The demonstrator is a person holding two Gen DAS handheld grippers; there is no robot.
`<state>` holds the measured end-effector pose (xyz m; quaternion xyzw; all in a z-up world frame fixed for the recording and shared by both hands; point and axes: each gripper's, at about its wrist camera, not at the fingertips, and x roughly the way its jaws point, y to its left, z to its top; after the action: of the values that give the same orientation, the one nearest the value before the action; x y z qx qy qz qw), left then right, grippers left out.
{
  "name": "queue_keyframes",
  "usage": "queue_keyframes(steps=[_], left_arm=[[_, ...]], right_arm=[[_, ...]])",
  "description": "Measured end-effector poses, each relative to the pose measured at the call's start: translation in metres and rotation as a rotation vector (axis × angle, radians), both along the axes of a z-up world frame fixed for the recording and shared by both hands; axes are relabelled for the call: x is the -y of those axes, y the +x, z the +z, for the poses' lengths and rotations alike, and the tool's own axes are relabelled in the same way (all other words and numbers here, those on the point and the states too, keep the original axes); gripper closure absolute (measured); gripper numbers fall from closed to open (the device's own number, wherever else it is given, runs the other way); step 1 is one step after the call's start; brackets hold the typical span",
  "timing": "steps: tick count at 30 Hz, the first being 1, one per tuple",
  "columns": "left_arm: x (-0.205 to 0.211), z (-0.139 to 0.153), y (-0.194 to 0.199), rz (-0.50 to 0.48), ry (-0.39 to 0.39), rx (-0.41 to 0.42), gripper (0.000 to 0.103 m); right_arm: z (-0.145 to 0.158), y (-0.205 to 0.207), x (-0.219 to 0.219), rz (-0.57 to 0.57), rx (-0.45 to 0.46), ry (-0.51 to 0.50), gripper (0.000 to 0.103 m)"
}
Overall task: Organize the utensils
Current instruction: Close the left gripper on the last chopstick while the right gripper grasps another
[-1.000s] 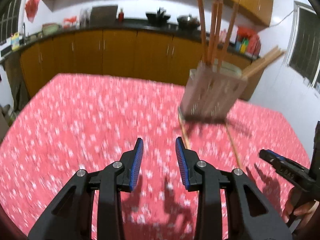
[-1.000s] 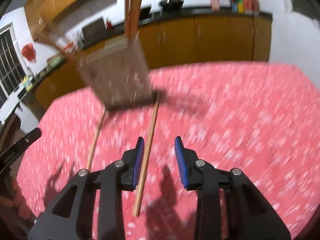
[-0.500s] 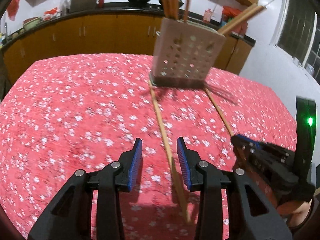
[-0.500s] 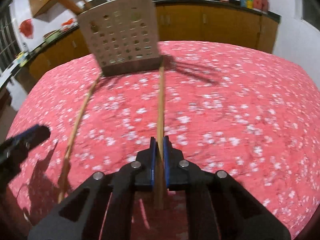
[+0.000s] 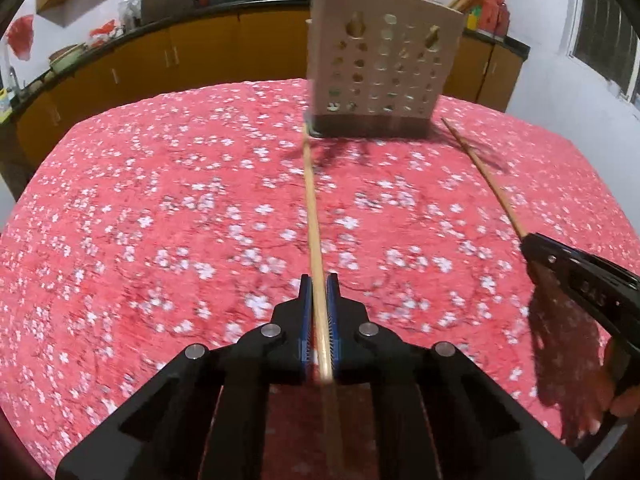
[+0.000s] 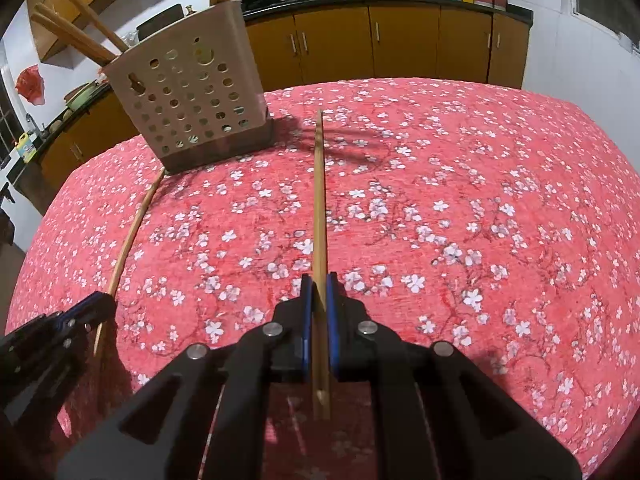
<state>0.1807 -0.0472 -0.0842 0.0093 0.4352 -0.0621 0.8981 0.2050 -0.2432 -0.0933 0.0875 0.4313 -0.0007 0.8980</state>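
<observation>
With each gripper (image 5: 319,286) (image 6: 319,286) clamped on its own chopstick (image 5: 310,192) (image 6: 319,184) lying on the red tablecloth (image 5: 160,220) before the holder (image 5: 380,68), lift both level, then tip upright over the holder's mouth.

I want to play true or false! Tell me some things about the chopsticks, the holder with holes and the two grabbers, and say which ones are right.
1. Each grabber pinches one chopstick. True: the left gripper is shut on the left chopstick, and the right gripper on the right chopstick.
2. The holder is empty. False: several chopsticks already stick out of its top.
3. The tablecloth is red with white flowers. True.
4. The holder lies on its side. False: it stands upright on the tablecloth.
5. The two held chopsticks cross each other. False: they lie apart, each with its far end near the holder's base.
</observation>
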Motion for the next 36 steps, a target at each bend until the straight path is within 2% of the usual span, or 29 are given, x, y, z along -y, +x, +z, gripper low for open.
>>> queue_keyframes(steps=[5,10,15,24,36], left_arm=[[-0.033,0.002,0.018,0.064,0.007,-0.010,0.095],[-0.056,0.004,0.033,0.079,0.012,-0.012,0.095],[-0.060,0.002,0.035,0.077,0.025,0.011,0.094],[-0.063,0.003,0.036,0.081,0.001,0.008,0.094],[-0.063,0.002,0.037,0.083,-0.004,0.007,0.093]], right_arm=[[-0.002,0.009,-0.006,0.023,0.002,-0.007,0.095],[-0.001,0.019,-0.010,0.025,0.018,-0.051,0.095],[-0.004,0.024,-0.007,0.017,0.016,-0.070,0.094],[-0.007,0.027,-0.013,0.022,0.013,-0.107,0.093],[-0.007,0.025,-0.010,0.022,0.014,-0.095,0.093]])
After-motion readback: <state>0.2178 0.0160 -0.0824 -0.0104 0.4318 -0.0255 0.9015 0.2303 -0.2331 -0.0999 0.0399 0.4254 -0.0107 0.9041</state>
